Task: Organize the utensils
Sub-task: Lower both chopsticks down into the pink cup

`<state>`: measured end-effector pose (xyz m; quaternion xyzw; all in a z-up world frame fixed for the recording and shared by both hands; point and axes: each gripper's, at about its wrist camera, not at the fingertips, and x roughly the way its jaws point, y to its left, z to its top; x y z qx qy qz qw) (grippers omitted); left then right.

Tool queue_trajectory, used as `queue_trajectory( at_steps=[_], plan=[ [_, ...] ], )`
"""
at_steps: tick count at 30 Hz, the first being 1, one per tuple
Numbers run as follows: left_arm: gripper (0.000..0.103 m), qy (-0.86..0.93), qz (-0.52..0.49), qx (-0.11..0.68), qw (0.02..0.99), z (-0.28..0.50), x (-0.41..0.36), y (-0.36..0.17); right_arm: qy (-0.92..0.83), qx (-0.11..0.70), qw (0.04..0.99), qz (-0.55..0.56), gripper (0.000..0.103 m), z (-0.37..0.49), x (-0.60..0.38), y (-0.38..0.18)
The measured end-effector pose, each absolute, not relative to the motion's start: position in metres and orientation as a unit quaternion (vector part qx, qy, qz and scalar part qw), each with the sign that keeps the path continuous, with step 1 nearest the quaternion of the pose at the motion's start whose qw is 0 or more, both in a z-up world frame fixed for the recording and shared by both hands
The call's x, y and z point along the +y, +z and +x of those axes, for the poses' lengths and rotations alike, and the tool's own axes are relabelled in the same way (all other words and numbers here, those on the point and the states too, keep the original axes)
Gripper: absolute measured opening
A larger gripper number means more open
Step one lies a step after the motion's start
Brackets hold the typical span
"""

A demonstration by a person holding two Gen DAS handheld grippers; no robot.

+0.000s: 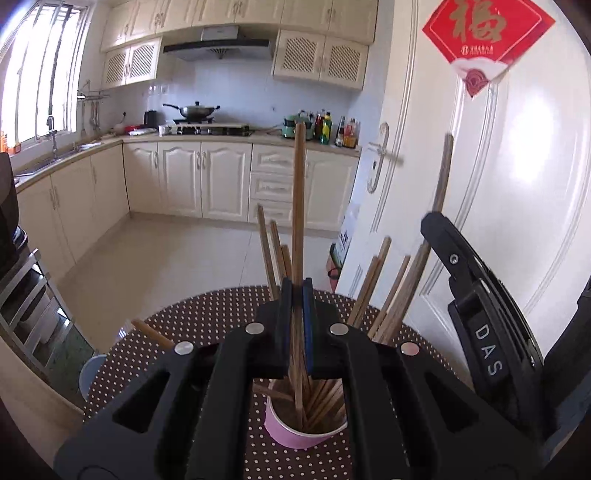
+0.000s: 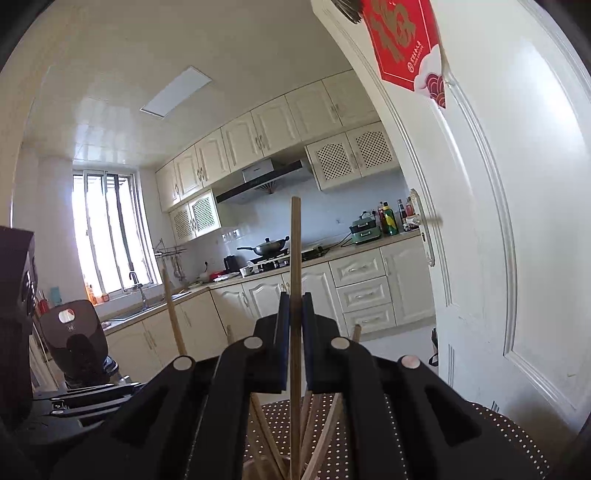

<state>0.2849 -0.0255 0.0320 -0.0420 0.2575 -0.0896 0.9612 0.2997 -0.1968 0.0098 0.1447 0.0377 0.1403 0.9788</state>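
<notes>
A pink cup (image 1: 295, 432) stands on the dotted brown tablecloth (image 1: 207, 325) and holds several wooden chopsticks (image 1: 380, 291). My left gripper (image 1: 296, 291) is shut on one upright chopstick (image 1: 298, 192) whose lower end is in the cup. My right gripper (image 2: 294, 299) is shut on another upright chopstick (image 2: 295, 243); it shows at the right of the left wrist view (image 1: 476, 306). More chopsticks (image 2: 321, 435) fan out below the right gripper, where the cup is hidden. One chopstick (image 1: 151, 332) lies to the left on the table.
A white door (image 1: 498, 184) with a red paper sign (image 1: 484, 33) stands close on the right. A blue stool (image 1: 90, 373) sits left of the table. Kitchen cabinets and a stove (image 1: 207, 127) line the far wall. A black appliance (image 2: 77, 339) is at the left.
</notes>
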Motion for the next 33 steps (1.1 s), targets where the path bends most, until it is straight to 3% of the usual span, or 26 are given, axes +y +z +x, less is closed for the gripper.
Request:
queue_trajectory(
  at_steps=[24, 33],
  plan=[
    [0.006, -0.073, -0.018, 0.277, 0.958, 0.298, -0.038, -0.005, 0.168, 0.128, 0.966, 0.147, 0.005, 0.306, -0.198, -0.026],
    [0.007, -0.059, -0.02, 0.271, 0.961, 0.289, -0.033, -0.003, 0.181, 0.145, 0.963, 0.139, 0.011, 0.291, -0.204, -0.019]
  ],
)
